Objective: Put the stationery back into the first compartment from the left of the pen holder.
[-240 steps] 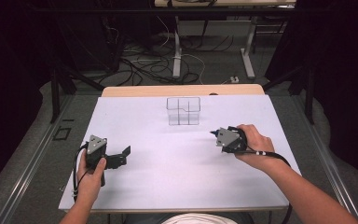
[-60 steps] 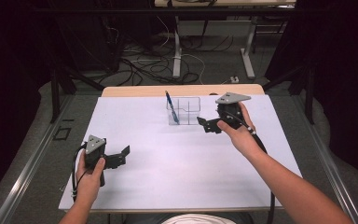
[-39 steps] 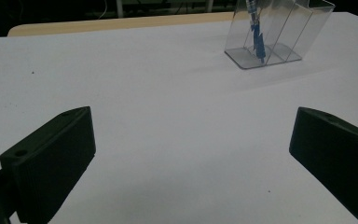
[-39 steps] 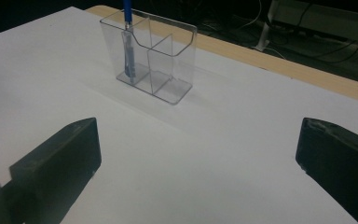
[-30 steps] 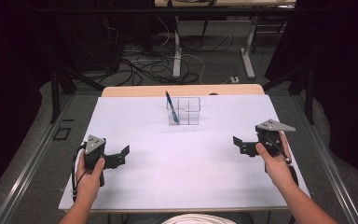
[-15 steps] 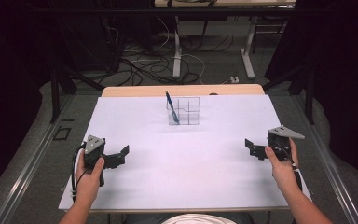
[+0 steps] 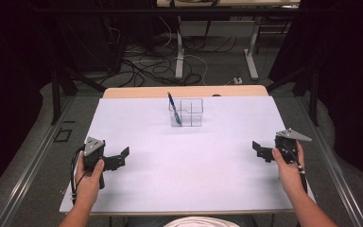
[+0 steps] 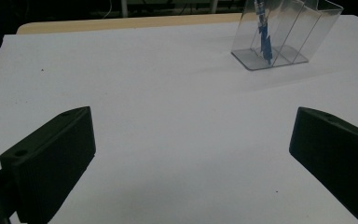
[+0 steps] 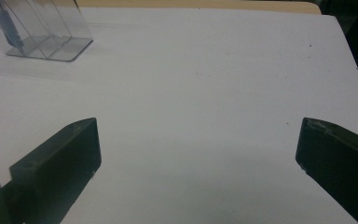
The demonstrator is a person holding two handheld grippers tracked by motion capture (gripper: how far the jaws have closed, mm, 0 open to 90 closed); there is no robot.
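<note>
white tabletop (image 7: 189,175) lay bare; right gripper (image 7: 263,152) had drawn back to four o'clock, jaws wide and empty, left gripper (image 7: 119,157) also wide, blue pen (image 7: 174,109) standing in clear organizer (image 7: 192,113) at twelve, so placing looked finished

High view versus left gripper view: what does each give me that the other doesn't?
High view alone: both hand-held grippers, left gripper and right gripper, apart at opposite sides of the white table, plus the cabled floor beyond. Left gripper view alone: its two black jaws spread wide from close up, nothing between them. Both: the clear plastic divided holder with the blue pen leaning inside an end compartment.
</note>
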